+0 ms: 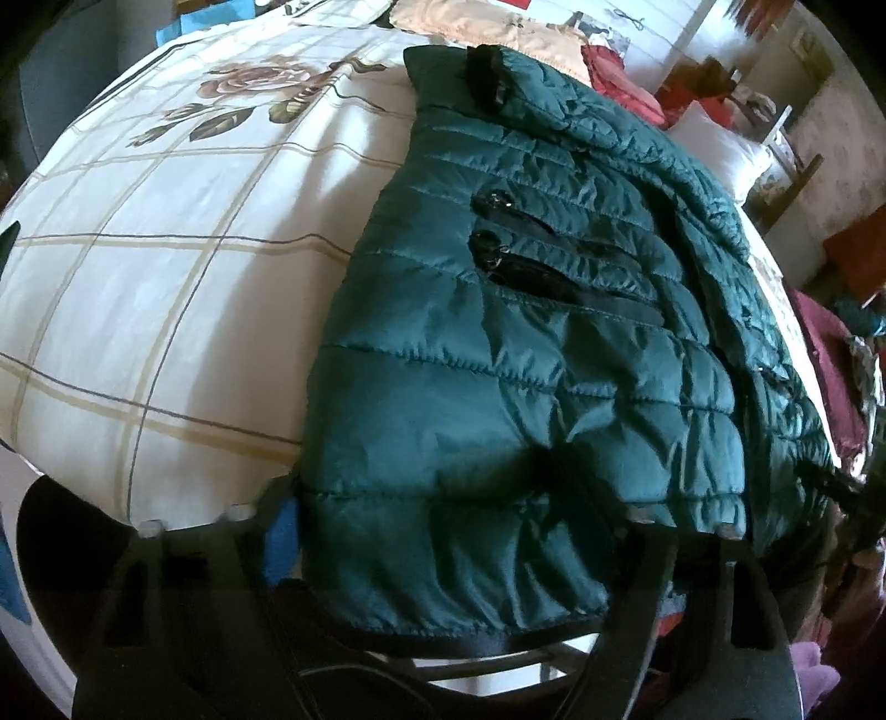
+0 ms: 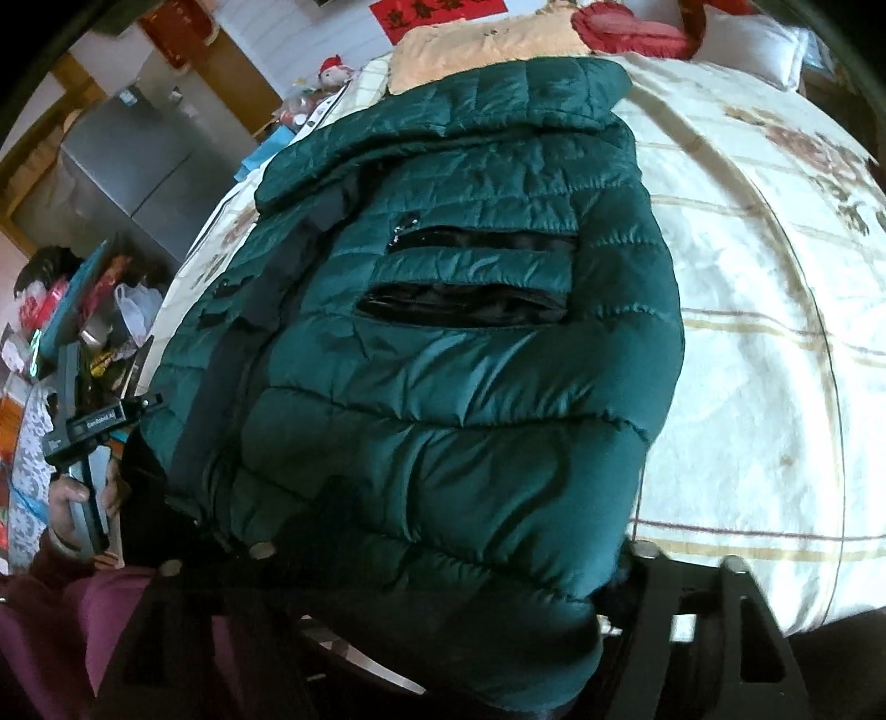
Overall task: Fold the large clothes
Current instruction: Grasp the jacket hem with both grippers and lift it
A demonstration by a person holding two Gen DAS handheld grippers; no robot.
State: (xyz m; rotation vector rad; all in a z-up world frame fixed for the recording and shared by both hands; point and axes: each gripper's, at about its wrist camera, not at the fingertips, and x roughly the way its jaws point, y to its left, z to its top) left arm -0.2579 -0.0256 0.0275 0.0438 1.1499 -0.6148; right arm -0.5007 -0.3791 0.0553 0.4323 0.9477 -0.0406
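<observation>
My left gripper (image 1: 437, 526) sits at the bottom of the left wrist view. Its two black fingers stand wide apart, one at the lower left and one at the lower right. The bottom edge of the green puffy jacket (image 1: 526, 343) lies in the gap between them. I cannot tell if the fingers pinch it or only sit around it.

My right gripper (image 2: 448, 559) is at the bottom of the right wrist view. Its fingers are spread wide too, and the jacket's (image 2: 443, 360) hem fills the space between them. Here also I cannot tell if it holds the cloth.

The jacket lies flat on the bed sheet (image 1: 166, 277), which is cream with brown lines and big flower prints. In the left view the jacket fills the middle and right of the frame, with two black zip pockets (image 1: 554, 266) near the middle. In the right view it fills the middle, and the sheet (image 2: 764, 332) shows on the right side.

At the left edge of the right view I see a hand (image 2: 77, 504) holding the other gripper's handle.

At the top of the right view lie an orange blanket (image 2: 487, 50) and a red pillow (image 2: 626, 27). A grey fridge (image 2: 127, 166) stands at the upper left.
</observation>
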